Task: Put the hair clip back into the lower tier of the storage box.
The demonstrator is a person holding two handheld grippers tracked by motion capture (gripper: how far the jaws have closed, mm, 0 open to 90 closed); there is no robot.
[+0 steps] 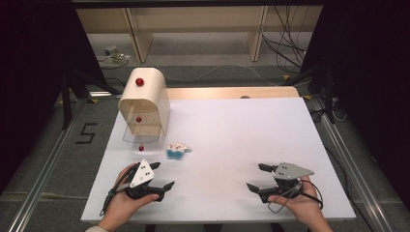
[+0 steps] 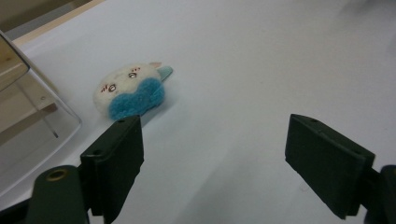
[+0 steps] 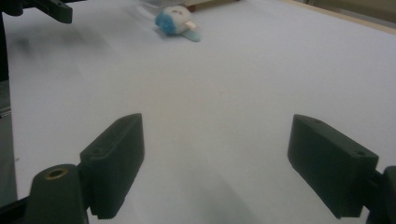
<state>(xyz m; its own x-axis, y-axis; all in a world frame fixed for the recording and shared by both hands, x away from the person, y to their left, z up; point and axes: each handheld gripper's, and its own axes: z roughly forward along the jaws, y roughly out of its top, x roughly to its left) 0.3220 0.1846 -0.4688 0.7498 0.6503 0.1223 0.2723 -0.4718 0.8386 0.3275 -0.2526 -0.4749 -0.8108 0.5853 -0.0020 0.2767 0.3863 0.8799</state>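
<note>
A small white-and-blue plush toy (image 1: 177, 150) lies on the white table, just right of a wooden bread-box cabinet (image 1: 143, 102) with red knobs. My left gripper (image 1: 162, 176) rests near the front left of the table, open and empty, a short way in front of the toy (image 2: 132, 92). My right gripper (image 1: 256, 177) rests at the front right, open and empty, with the toy (image 3: 175, 23) far ahead of it. The cabinet's clear flap (image 2: 32, 116) hangs open at the left edge of the left gripper view.
The white table sheet (image 1: 232, 125) lies over a wooden board whose edge (image 1: 232, 92) shows at the back. Cables trail on the floor behind the table. Metal rails (image 1: 43, 169) run along both sides.
</note>
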